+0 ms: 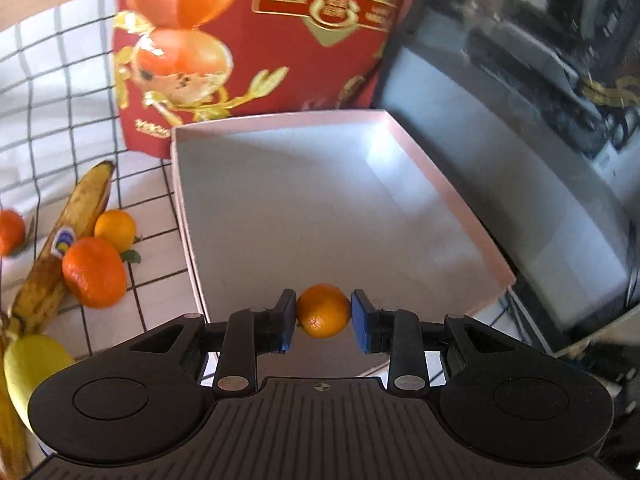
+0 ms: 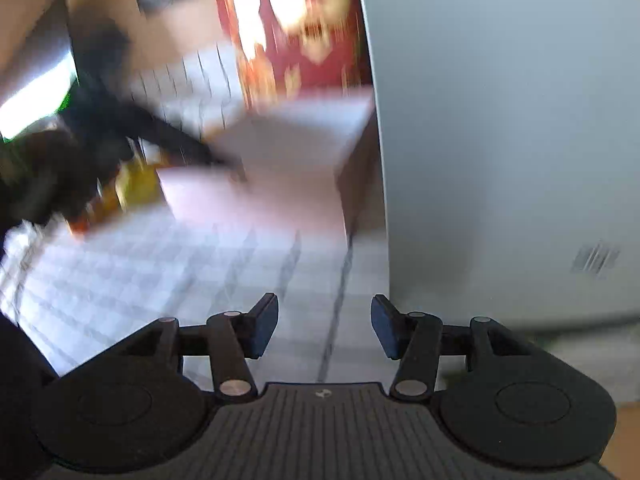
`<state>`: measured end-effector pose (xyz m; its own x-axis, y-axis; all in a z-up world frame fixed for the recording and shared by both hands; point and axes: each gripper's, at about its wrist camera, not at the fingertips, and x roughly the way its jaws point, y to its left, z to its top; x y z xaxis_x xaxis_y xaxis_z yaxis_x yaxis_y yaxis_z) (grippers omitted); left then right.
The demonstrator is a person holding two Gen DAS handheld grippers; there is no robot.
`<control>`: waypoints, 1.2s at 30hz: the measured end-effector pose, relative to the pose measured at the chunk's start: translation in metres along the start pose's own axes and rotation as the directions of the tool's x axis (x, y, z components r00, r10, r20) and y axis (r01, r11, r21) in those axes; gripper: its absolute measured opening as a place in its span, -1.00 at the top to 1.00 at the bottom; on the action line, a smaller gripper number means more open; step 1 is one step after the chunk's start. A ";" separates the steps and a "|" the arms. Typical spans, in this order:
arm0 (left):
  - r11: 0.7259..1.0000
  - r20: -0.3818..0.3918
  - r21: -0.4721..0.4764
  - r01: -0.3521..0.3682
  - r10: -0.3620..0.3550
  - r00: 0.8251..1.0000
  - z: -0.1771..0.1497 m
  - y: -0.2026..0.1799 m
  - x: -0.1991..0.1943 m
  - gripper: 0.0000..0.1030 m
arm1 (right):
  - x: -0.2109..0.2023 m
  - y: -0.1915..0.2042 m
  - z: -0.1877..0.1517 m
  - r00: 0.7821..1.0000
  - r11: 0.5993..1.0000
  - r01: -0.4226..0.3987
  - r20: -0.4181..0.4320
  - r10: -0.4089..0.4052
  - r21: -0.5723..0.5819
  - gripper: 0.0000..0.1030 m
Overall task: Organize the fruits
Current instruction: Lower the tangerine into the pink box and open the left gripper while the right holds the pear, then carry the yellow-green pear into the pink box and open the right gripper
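My left gripper (image 1: 323,322) is shut on a small orange (image 1: 323,315) and holds it over the near edge of an open white box with a pink rim (image 1: 280,216). To the left on the checked cloth (image 1: 48,112) lie a spotted banana (image 1: 72,232), a tangerine (image 1: 94,272), a smaller yellow-orange citrus (image 1: 115,229), another tangerine (image 1: 10,232) at the left edge and a yellow fruit (image 1: 28,368). My right gripper (image 2: 324,326) is open and empty above the checked cloth (image 2: 160,280). The right wrist view is blurred; the white box (image 2: 272,184) shows ahead.
A red gift box printed with oranges (image 1: 248,36) stands behind the white box. A large pale lid or panel (image 2: 500,140) stands upright on the right of the right gripper. A dark screen-like surface (image 1: 520,100) lies right of the white box.
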<state>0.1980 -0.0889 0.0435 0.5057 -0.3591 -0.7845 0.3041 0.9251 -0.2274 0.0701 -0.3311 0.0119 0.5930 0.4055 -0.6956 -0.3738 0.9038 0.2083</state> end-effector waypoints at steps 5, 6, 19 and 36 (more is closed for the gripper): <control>0.997 -0.025 0.025 -0.066 0.067 0.997 0.005 -0.010 0.010 0.33 | -0.002 0.001 -0.009 0.999 0.999 0.039 0.038 -0.038 -0.022 -0.05; 0.995 -0.044 0.044 -0.086 0.088 0.995 0.007 -0.013 0.013 0.32 | -0.007 0.010 -0.009 0.996 0.996 0.080 0.034 -0.079 -0.040 -0.06; 0.937 0.291 0.177 -0.301 0.243 0.926 0.012 -0.035 -0.031 0.28 | -0.049 0.110 -0.051 0.865 0.891 0.377 0.249 -0.436 0.253 -0.63; 0.881 0.308 0.462 0.100 -0.264 0.914 -0.103 -0.105 -0.081 0.23 | -0.029 0.191 -0.296 0.397 0.110 0.864 -0.530 -0.749 0.492 -0.82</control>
<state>0.0416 -0.1443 0.0711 0.6302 -0.6109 -0.4793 0.6912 0.7226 -0.0121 -0.2300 -0.2112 -0.1317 0.1376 -0.5882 -0.7969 0.8215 0.5172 -0.2399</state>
